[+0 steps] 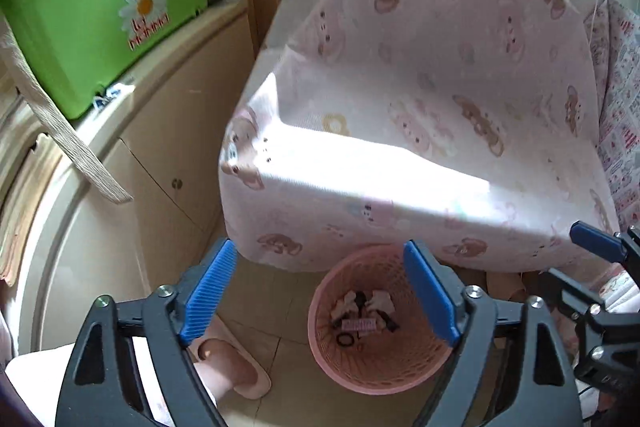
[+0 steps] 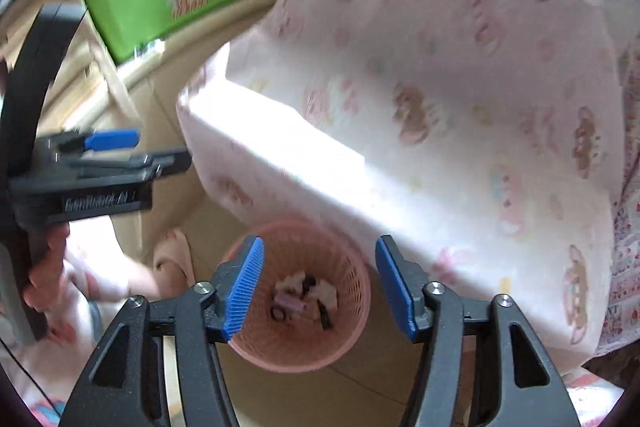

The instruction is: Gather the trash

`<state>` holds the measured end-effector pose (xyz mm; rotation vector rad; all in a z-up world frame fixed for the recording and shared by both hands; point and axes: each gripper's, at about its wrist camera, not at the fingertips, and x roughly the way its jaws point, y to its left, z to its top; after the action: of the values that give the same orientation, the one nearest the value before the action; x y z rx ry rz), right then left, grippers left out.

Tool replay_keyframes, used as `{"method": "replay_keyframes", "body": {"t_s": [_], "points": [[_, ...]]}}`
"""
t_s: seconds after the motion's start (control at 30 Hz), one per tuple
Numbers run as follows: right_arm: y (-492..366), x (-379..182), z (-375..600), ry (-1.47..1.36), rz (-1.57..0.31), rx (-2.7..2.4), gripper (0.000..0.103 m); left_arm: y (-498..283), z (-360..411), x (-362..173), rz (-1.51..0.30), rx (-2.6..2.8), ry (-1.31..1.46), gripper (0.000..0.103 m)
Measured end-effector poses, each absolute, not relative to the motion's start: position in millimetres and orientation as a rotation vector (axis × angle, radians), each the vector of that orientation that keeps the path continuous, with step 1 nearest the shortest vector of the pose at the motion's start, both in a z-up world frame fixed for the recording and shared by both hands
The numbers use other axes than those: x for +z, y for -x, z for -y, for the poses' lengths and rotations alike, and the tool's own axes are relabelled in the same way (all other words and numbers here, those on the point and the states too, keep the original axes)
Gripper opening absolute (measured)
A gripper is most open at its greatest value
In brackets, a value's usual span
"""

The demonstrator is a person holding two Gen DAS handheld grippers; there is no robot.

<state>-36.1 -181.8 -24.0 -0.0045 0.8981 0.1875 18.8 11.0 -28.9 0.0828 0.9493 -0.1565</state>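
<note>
From the left wrist view, the left gripper point(image 1: 320, 291) fills the bottom of the frame with its blue pads point(image 1: 210, 291) spread wide and nothing between them. Below and between them, at lower centre, a pink mesh wastebasket point(image 1: 340, 367) stands on the tiled floor point(image 1: 264, 283), and the trash point(image 1: 362, 315), a small heap of pale scraps and dark bits, lies at its bottom. A bed in a bear-print sheet point(image 1: 420, 75) fills the centre and right; a green bin with a daisy sticker point(image 1: 108, 15) sits upper left. A slippered foot point(image 1: 228, 367) is just left of the basket.

From the right wrist view, the right gripper point(image 2: 320, 287) is likewise spread and empty at the bottom, the wastebasket point(image 2: 272, 351) directly beneath. The left gripper point(image 2: 112, 141) shows at mid left.

Risks, as I judge them: the basket looks light, so a low swing of either tool or a nudge from the foot could tip it and spill the scraps; the bed's overhanging sheet could snag a finger.
</note>
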Motion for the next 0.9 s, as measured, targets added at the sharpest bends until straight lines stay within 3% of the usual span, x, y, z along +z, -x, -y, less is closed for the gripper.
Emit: {"method": "replay_keyframes", "body": {"t_s": [0.17,0.43,0.9], "points": [[48,11,208,-0.014,-0.737,0.066,0.087,-10,-19,-5,-0.824,-0.134,-0.056,0.099],[39,2,222,0.016,-0.720,0.005,0.087,-2,-10,8,-0.702,-0.137,-0.076,0.101],[40,-8,212,0.040,-0.718,0.023,0.087,11,15,7,-0.638,-0.161,-0.170,0.101]]}}
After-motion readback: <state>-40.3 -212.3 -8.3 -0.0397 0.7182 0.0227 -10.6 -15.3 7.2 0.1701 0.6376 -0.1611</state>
